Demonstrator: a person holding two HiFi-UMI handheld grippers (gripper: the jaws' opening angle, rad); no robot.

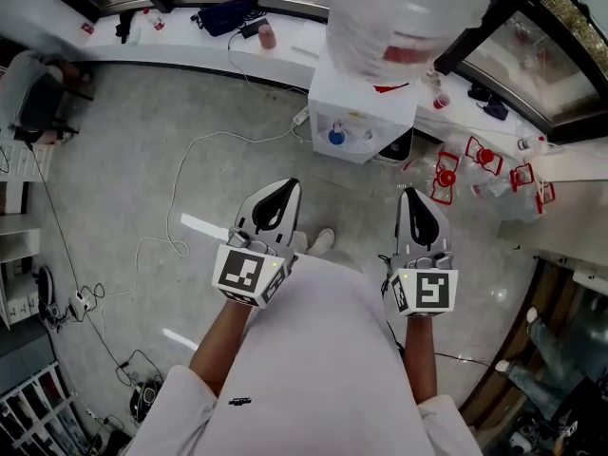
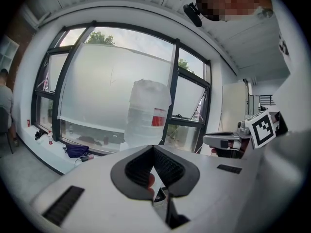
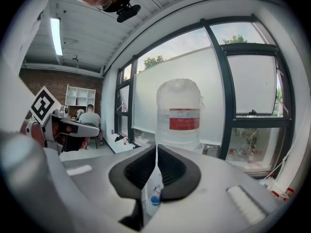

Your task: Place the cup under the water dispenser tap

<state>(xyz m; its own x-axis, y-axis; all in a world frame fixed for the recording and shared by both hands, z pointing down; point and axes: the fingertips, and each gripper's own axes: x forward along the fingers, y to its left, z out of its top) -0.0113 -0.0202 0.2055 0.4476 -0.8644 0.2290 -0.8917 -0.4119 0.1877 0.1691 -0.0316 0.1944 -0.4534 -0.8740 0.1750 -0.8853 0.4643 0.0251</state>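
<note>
The person stands on the grey floor point(image 1: 142, 188) with both arms held out in front. The left gripper point(image 1: 289, 187) is at about 11 o'clock from the body and the right gripper point(image 1: 408, 194) at about 1 o'clock. They are level with each other and well apart, each pointing forward. The left jaws are together at the tips with nothing between them. The right jaws are closed too, with only a thin slit between the pads and nothing in it.

A white cable point(image 1: 180, 174) loops over the floor out at 10 o'clock. Straight ahead at 12 o'clock stands the white water dispenser point(image 1: 366, 103), its blue tap point(image 1: 336, 138) facing the person and a big clear bottle point(image 1: 404, 17) upside down on top.

What looks like the cup point(image 1: 442, 101), small and red-and-white, sits on the window ledge point(image 1: 171, 47) just right of the dispenser, at about 1 o'clock, well clear of both grippers. Farther along the ledge at 11 o'clock lies a dark bag point(image 1: 228, 13).
</note>
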